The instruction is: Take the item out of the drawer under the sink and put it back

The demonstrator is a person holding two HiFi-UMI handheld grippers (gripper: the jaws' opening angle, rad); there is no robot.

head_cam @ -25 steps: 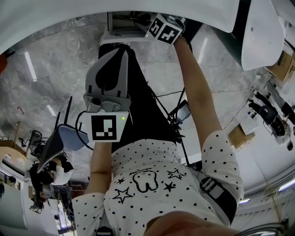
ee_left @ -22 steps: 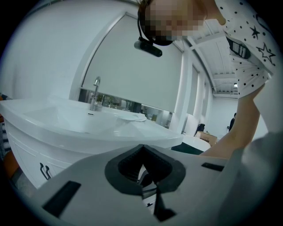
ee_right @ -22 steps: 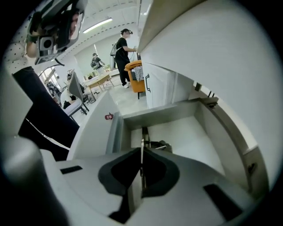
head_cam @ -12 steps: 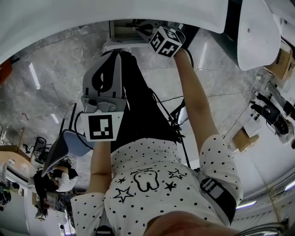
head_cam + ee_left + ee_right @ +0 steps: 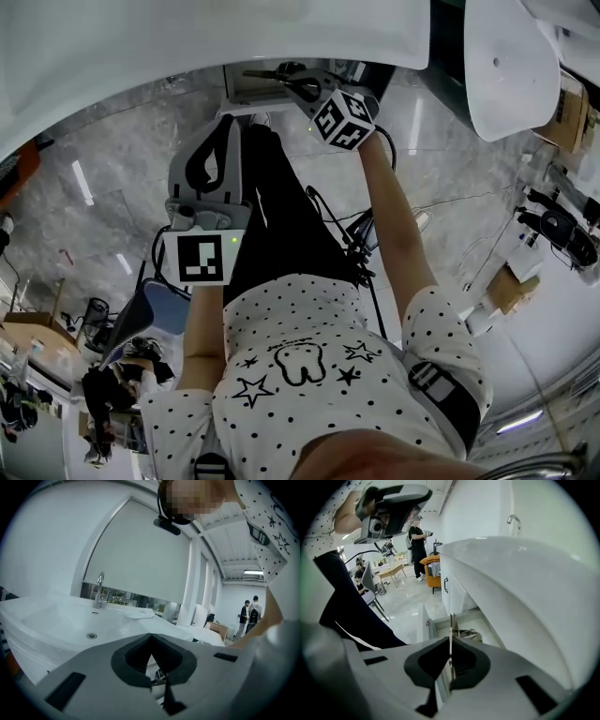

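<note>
- A white glazed sink [image 5: 187, 37] with a broad curved rim fills the top of the head view. In the left gripper view its bowl [image 5: 56, 620] spreads out ahead.
- A grey marbled floor [image 5: 112, 169] lies below the sink.
- The person, in a white shirt with black dots and stars [image 5: 309, 375], stands in front of the sink with both arms stretched toward it.
- A white drawer [image 5: 246, 89] stands pulled out under the sink's front edge. The right gripper view looks down past its front panel [image 5: 421, 620] into it, where a small shiny metal piece [image 5: 468, 633] lies.
- The grey left gripper [image 5: 236, 120] is held in front of the sink, to the left of the drawer. Its jaws are pressed together at the tips [image 5: 151, 635] with nothing between them.
- The grey right gripper [image 5: 302, 87] reaches in under the sink's rim, over the drawer. Its jaws are pinched [image 5: 451, 641] onto the item.
- A chrome faucet [image 5: 99, 590] stands at the back of the sink, with a round drain [image 5: 92, 635] in the bowl before it.
- The item, a thin flat metal utensil [image 5: 451, 625], sticks up edge-on from the right jaws. It hangs above the open drawer and just below the sink's rim [image 5: 267, 75]. What kind of utensil it is cannot be told.
</note>
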